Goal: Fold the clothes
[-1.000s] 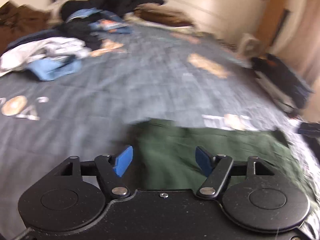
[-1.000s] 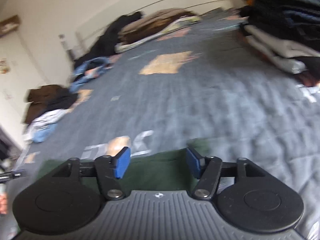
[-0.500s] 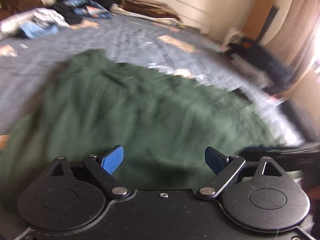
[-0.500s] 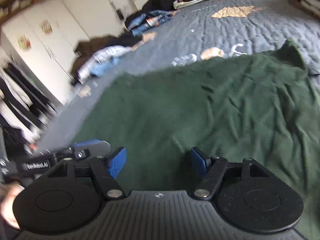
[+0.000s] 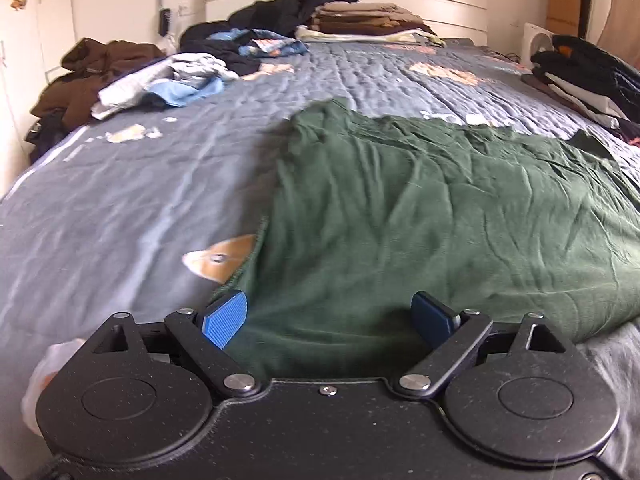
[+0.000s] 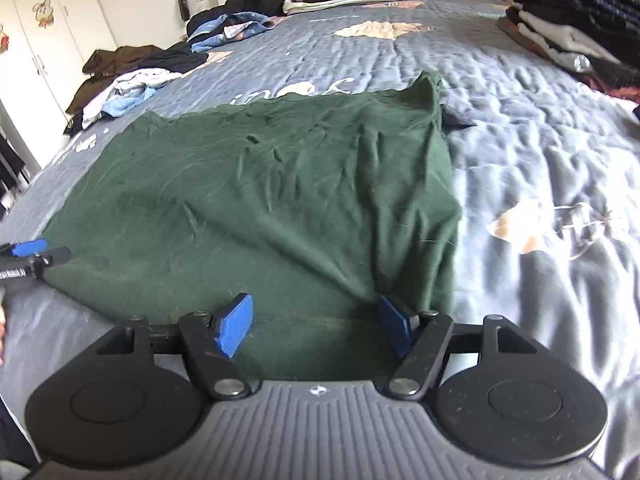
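Left gripper: the black two-finger left gripper (image 5: 330, 320) with blue ribbed pads stands wide apart over the near edge of the garment, nothing pinched between the pads.
Right gripper: the black and grey right gripper (image 6: 316, 326) with blue pads is parted too, a little narrower, its pads just above the cloth and not pressing on it.
Garment: the dark green wrinkled cotton garment (image 6: 260, 192) lies spread flat on the bed, near edge under both grippers, one far corner peaked up toward the headboard.
Left gripper seen from the right: its blue fingertip and black link (image 6: 28, 254) show at the left edge of the right wrist view, at the green cloth's near left corner.
Bed cover: a grey-blue quilted bedspread (image 5: 120, 208) with tan and white printed patches lies under the garment.
Loose pile: a heap of white, light-blue and brown unfolded clothes (image 5: 160, 80) sits far off to the left.
Folded stacks: a stack of brown and beige folded clothes (image 5: 368, 20) rests by the white headboard; a stack of dark and grey folded clothes (image 6: 572, 28) sits at the right edge of the bed.
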`<state>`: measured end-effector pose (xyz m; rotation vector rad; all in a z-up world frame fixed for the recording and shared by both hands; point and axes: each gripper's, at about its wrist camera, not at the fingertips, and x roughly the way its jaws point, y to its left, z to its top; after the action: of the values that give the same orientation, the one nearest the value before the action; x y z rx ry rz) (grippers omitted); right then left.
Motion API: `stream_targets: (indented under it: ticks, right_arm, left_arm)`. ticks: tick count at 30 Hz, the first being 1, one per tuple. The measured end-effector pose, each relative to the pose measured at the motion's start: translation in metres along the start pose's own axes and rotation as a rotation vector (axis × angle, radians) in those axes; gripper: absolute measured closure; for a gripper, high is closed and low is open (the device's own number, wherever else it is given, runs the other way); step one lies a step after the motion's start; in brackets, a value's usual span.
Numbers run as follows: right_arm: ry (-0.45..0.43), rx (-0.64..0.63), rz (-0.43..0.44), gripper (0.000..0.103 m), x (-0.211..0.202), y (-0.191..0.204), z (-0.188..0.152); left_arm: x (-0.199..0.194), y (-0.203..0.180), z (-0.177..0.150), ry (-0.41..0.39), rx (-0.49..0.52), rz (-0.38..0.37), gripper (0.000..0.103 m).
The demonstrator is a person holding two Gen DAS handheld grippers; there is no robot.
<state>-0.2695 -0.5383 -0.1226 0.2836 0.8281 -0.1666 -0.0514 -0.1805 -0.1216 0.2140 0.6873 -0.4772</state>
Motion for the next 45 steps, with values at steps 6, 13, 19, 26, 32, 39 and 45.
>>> stream_targets:
  ticks: [6, 13, 19, 26, 32, 39, 45]
  right_arm:
    - [-0.079, 0.092, -0.036, 0.031, -0.033, -0.007, -0.007]
    - [-0.088, 0.084, 0.033, 0.030, -0.018, 0.006, -0.008]
    - [-0.033, 0.052, -0.056, 0.030, -0.014, 0.002, -0.012]
    - [-0.101, 0.132, -0.061, 0.029, -0.037, -0.005, -0.014]
    - [-0.138, 0.149, 0.048, 0.024, -0.037, 0.012, -0.006]
    - [-0.162, 0.132, 0.112, 0.016, -0.032, 0.045, 0.035]
    - [-0.179, 0.039, 0.123, 0.015, -0.009, 0.089, 0.072]
  left_arm:
    - [-0.026, 0.004, 0.007, -0.100, -0.105, -0.113, 0.013]
    - [-0.008, -0.032, 0.005, -0.020, -0.042, -0.147, 0.008]
    - [-0.004, -0.023, -0.001, 0.031, -0.004, -0.078, 0.008]
    - [-0.030, 0.017, 0.013, -0.010, -0.263, -0.123, 0.005]
    - [-0.026, 0.018, 0.019, 0.024, -0.347, -0.251, 0.001]
    - [-0.032, 0.021, 0.033, 0.040, -0.304, -0.197, 0.001]
    - [-0.033, 0.031, 0.042, 0.014, -0.283, -0.143, 0.001]
